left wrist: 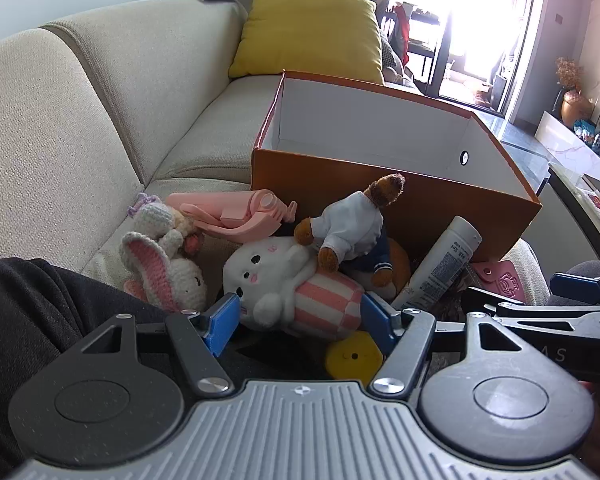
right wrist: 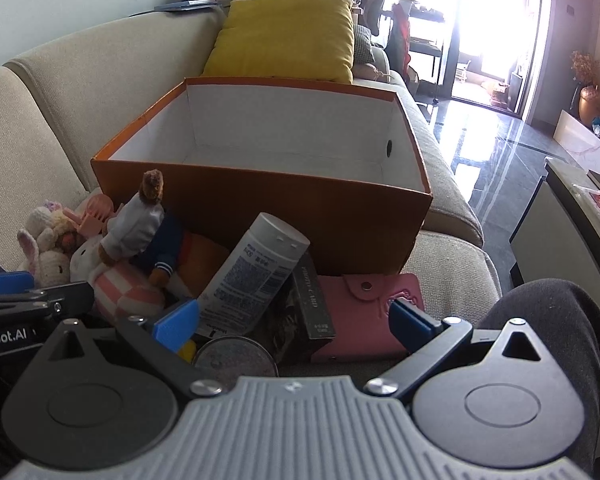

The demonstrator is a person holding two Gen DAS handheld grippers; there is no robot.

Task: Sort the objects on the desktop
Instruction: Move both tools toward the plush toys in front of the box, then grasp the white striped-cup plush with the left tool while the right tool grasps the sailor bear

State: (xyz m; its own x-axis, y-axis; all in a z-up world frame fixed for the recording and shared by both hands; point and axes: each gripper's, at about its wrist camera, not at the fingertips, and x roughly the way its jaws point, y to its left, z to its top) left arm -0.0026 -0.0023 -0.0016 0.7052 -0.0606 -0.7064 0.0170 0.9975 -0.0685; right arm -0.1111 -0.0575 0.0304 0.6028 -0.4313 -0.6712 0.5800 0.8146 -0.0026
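Left wrist view: both claws gape, ungripping — white bunny plush (left wrist: pixel 276 280) between left claw (left wrist: pixel 300 320), bottle (left wrist: pixel 440 268) beside.

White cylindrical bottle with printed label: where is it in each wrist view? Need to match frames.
Left wrist: white cylindrical bottle sits right of centre, leaning against the orange cardboard box, beside the brown teddy in a white top.
Right wrist: bottle is centre, tilted, in front of the box.
Shared landmark: the orange box.
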